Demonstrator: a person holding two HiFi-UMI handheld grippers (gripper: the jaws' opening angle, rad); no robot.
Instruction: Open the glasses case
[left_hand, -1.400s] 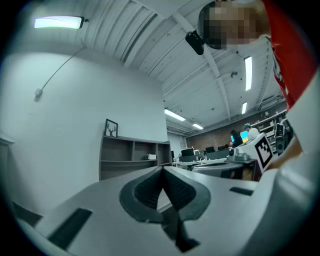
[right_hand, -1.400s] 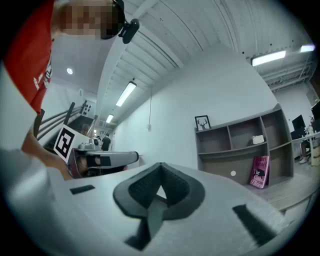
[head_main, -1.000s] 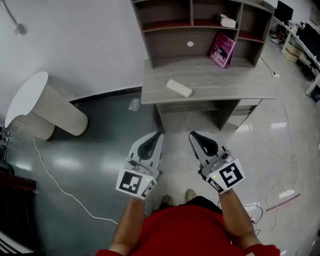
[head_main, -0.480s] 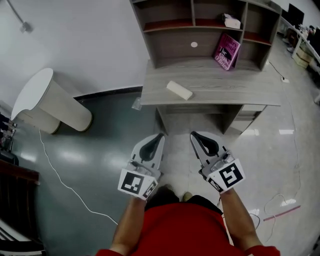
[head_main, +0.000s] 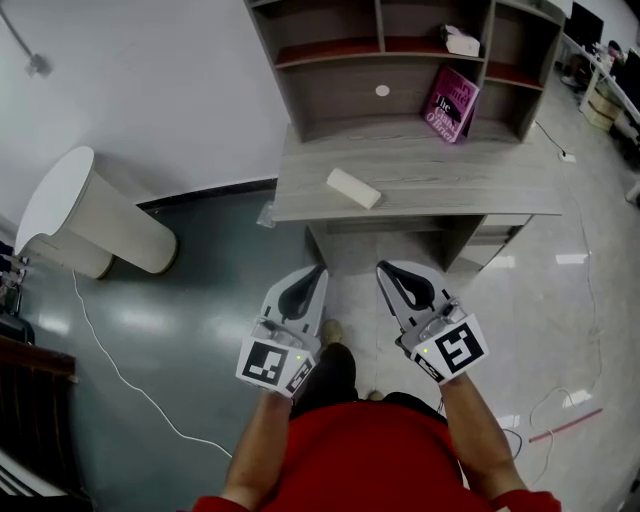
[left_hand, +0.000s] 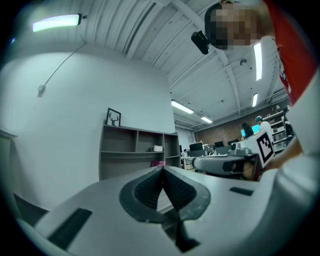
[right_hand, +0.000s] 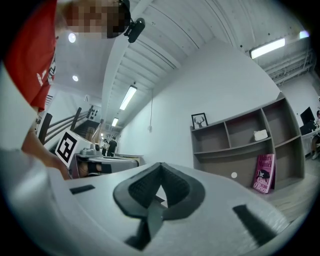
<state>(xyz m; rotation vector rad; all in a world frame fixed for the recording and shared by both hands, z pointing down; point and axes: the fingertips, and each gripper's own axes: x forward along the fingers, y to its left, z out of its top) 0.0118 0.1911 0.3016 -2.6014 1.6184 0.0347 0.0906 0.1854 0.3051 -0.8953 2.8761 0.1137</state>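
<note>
A pale cream glasses case lies closed on the grey wooden desk, towards its left half. My left gripper and my right gripper hang side by side over the floor, short of the desk's front edge and well apart from the case. Both are shut with nothing between the pads. In the left gripper view the left gripper points at the shelf unit, its tips touching. The right gripper shows the same in the right gripper view. The case is hidden behind the jaws in both gripper views.
A shelf unit stands on the desk's back with a pink book and a small white box. A white round side table stands at the left by the wall. A white cable trails over the floor.
Both grippers have come a little closer to the desk, still shut. The desk's front edge now lies nearer to the jaw tips, and one foot shows stepping forward.
</note>
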